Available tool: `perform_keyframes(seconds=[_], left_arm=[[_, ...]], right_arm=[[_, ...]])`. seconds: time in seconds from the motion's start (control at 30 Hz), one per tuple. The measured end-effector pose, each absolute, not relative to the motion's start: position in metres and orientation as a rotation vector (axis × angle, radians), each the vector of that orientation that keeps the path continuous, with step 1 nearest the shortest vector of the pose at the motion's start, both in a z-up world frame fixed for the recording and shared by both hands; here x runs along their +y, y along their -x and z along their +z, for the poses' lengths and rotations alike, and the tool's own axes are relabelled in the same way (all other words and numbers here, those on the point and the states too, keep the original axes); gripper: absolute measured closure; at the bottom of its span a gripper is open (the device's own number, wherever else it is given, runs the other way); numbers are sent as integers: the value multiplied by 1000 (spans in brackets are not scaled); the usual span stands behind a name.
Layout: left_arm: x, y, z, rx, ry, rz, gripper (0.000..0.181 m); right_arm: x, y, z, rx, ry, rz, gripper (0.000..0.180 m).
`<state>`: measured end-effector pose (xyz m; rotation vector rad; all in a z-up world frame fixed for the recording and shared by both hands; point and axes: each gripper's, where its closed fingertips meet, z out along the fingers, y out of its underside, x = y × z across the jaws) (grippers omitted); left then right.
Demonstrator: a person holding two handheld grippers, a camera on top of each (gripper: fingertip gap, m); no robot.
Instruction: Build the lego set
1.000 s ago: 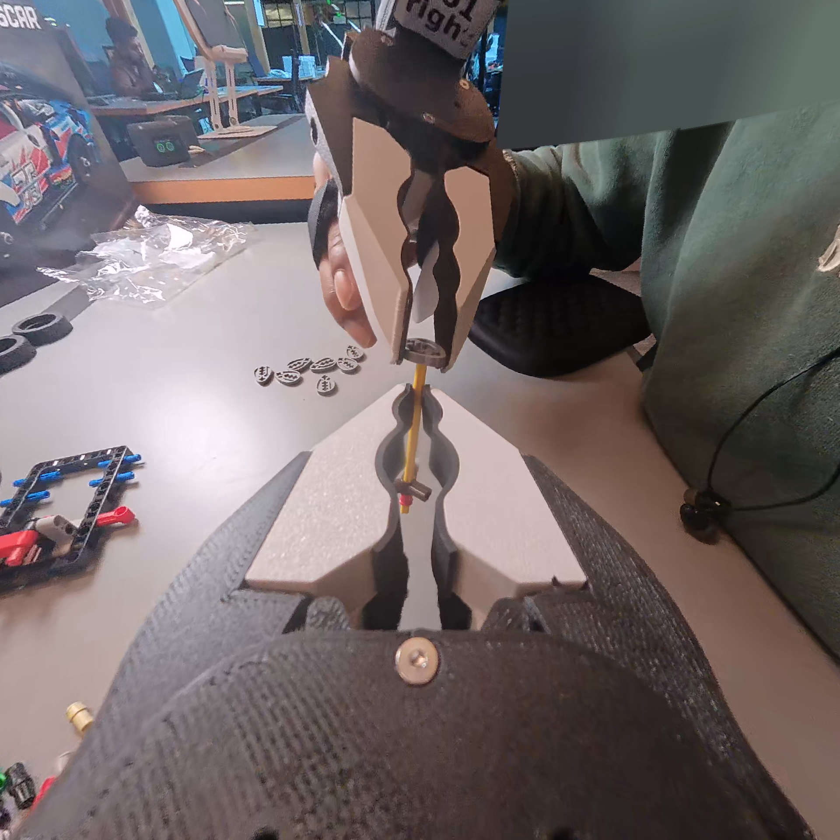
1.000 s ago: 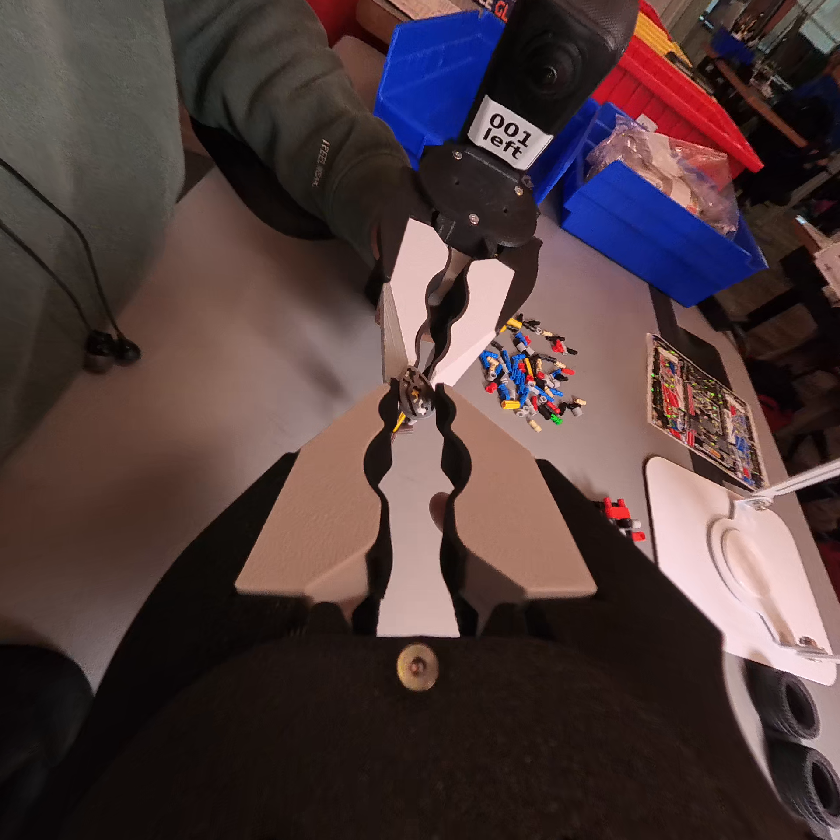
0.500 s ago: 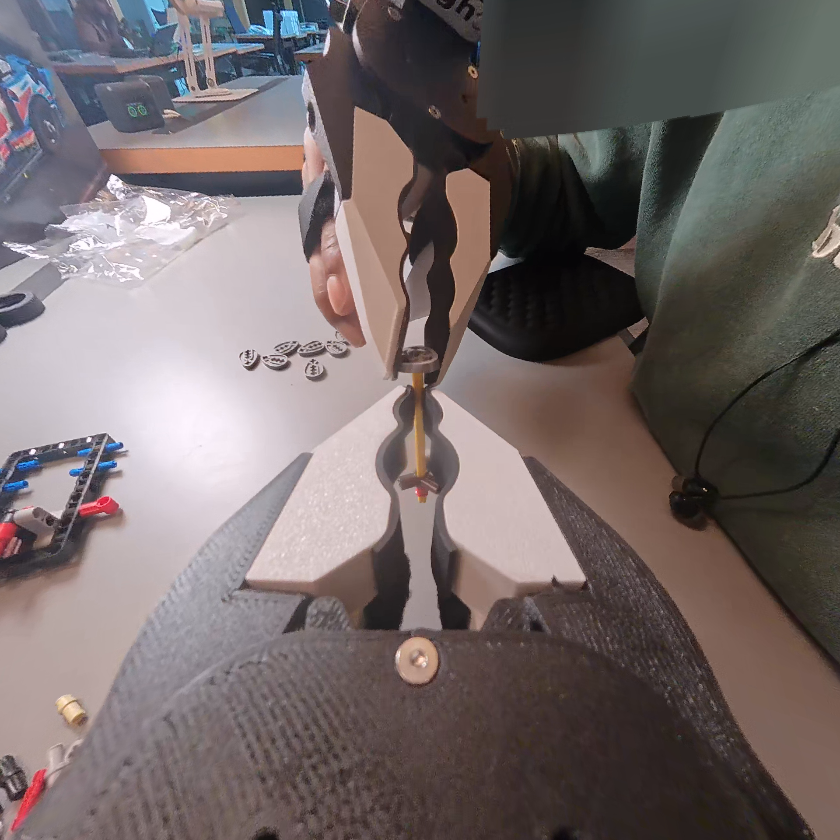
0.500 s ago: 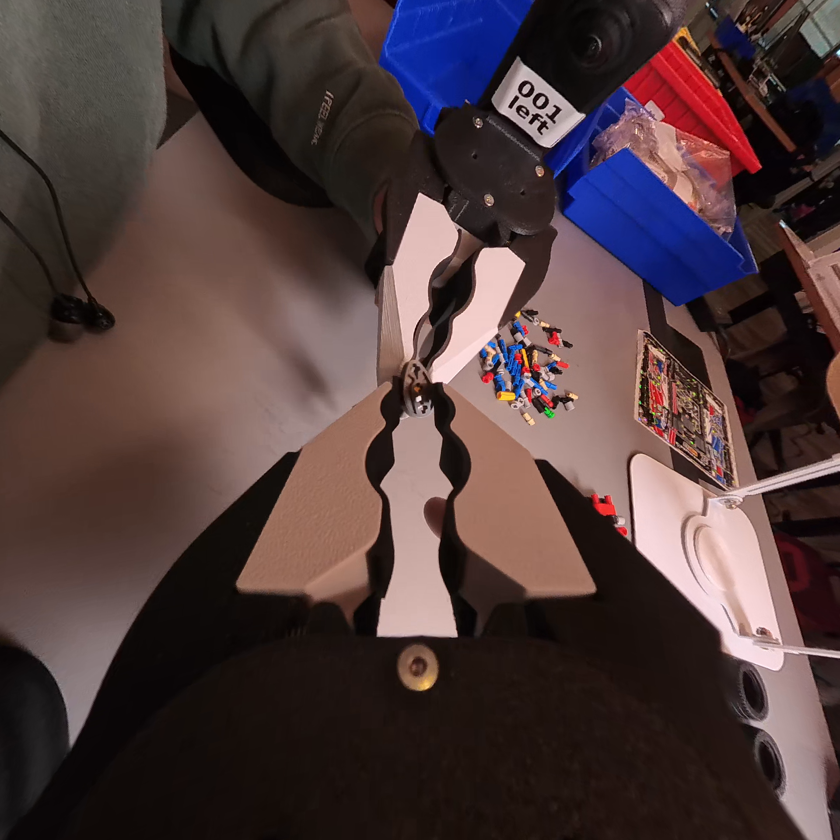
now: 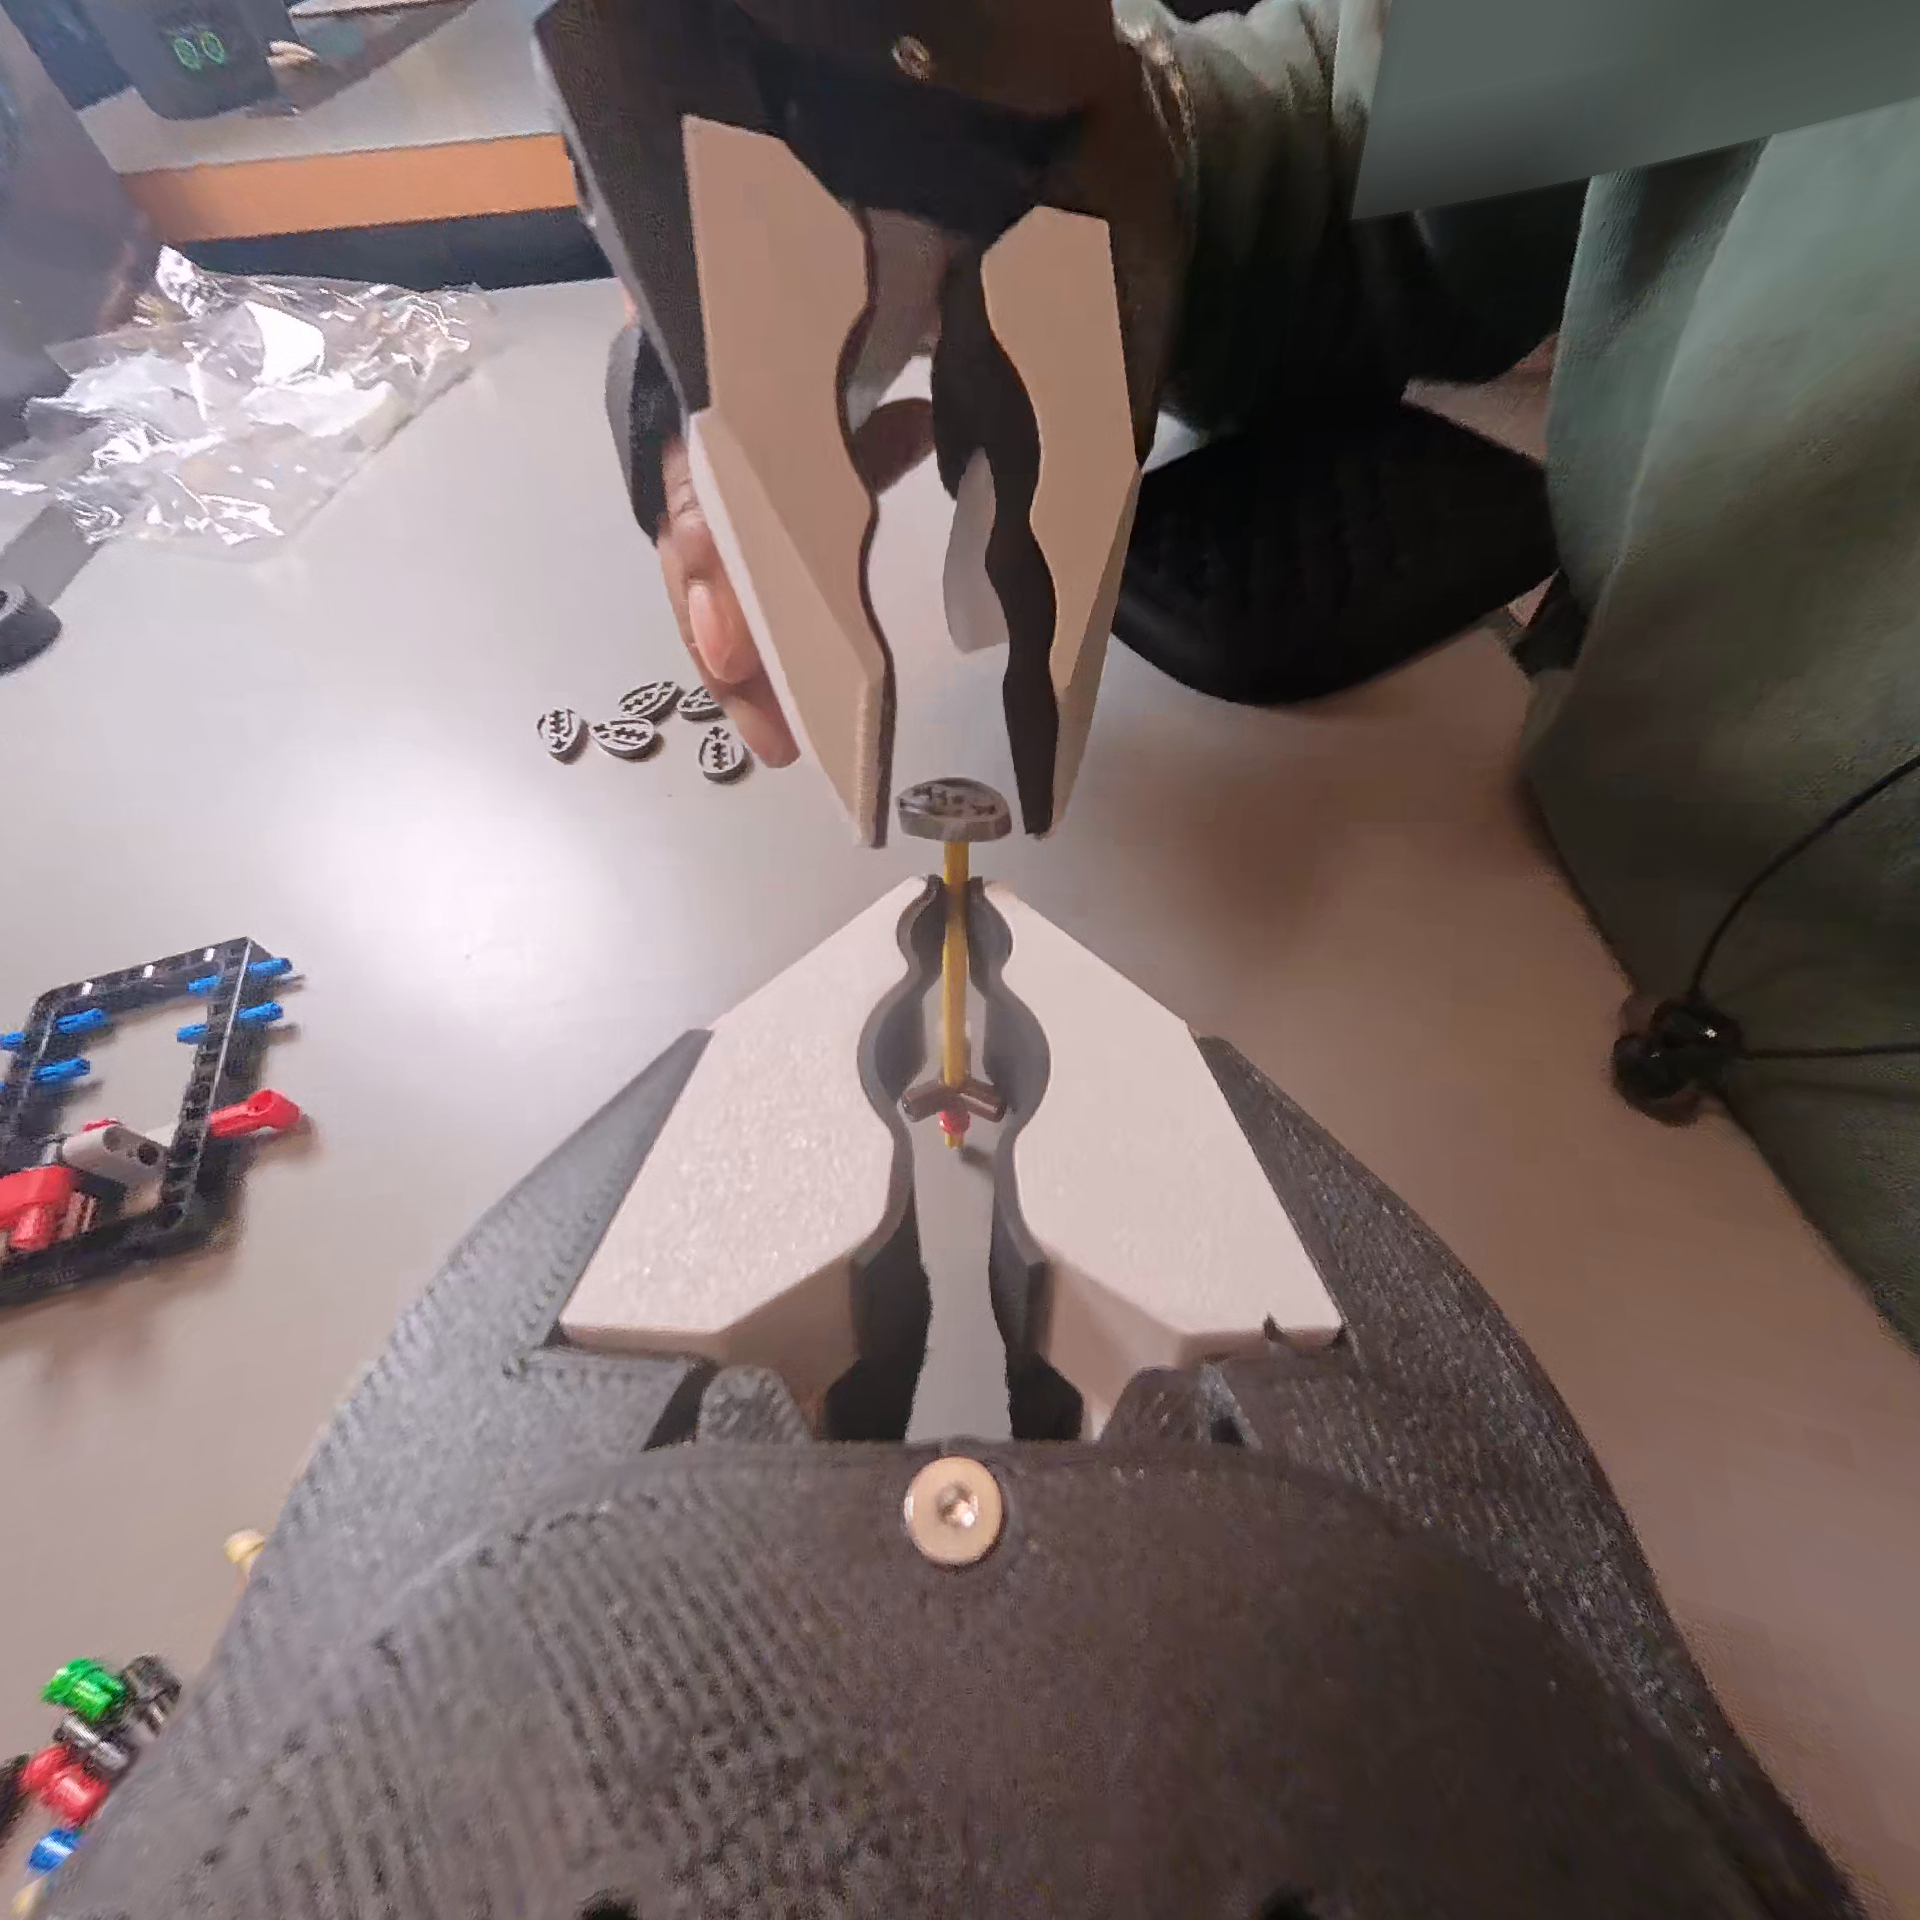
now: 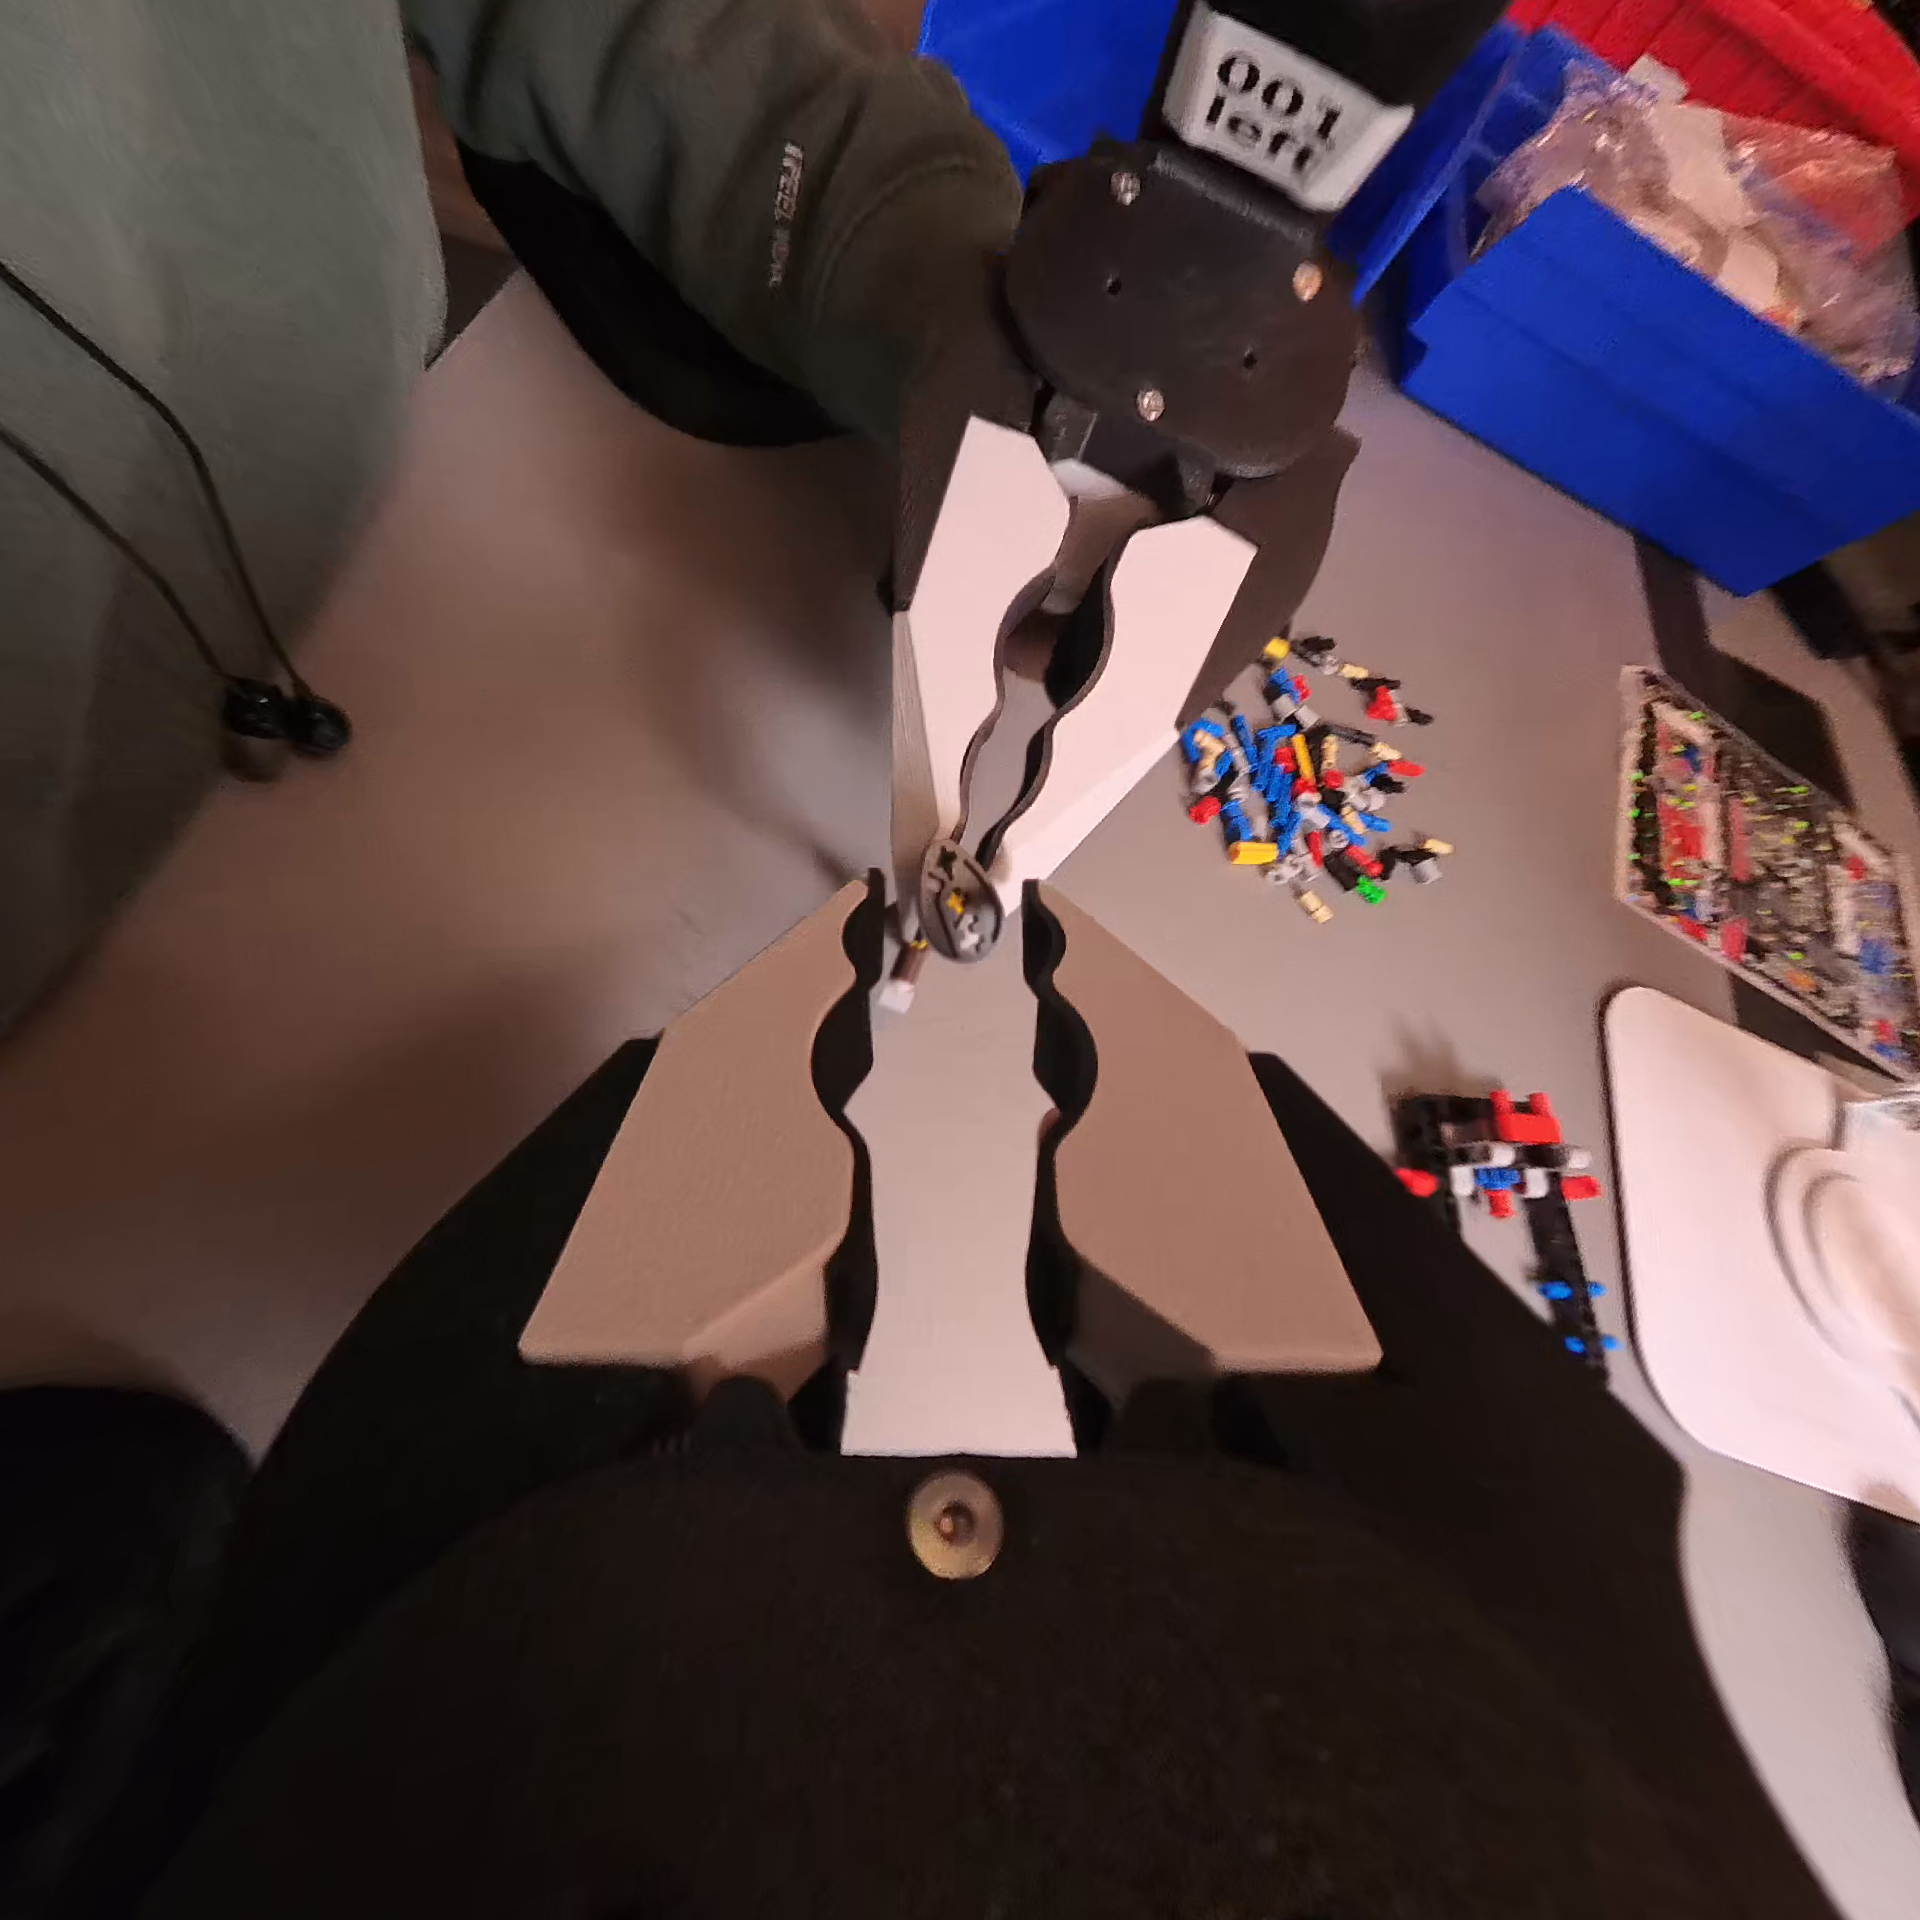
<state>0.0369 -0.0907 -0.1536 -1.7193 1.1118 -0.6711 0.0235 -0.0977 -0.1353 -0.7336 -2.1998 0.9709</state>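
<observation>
In the left wrist view the left gripper [image 5: 954,894] was clamped on a thin yellow plastic axle [image 5: 956,977], presenting its tip to the dark grey oval cam piece [image 5: 953,809] between the right gripper's [image 5: 953,831] fingertips; in the right wrist view that gripper [image 6: 948,896] stood parted, the cam [image 6: 961,902] seemingly seated on the axle, above the grey table [image 6: 582,831]

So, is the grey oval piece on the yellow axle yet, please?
On: the oval piece caps the yellow axle, and yellow shows through its hole in the right wrist view.
</observation>
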Motion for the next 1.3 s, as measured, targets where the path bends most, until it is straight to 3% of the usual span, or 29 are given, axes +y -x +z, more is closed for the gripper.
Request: perform_keyframes(seconds=[0.27,0.43,0.63,0.8,0.97,1.3], left_arm=[[-94,-41,-159,1151,1724,-673,178],[-90,-20,-163,1022,1795,-808,141],[-81,5,-144,882,1720,-766,126],[-67,7,-142,826,1710,-636,158],[-69,10,-134,785,1701,-672,176],[-70,16,-135,756,1768,-747,177]], right_arm=[[-99,-29,-146,-2277,716,902,166],[-80,-25,-137,-2162,806,978,166],[-53,-25,-106,-1811,1024,1391,165],[-43,-22,-87,-1578,1120,1644,165],[-40,-22,-90,-1568,1132,1613,165],[-49,-29,-110,-1748,1028,1278,166]])
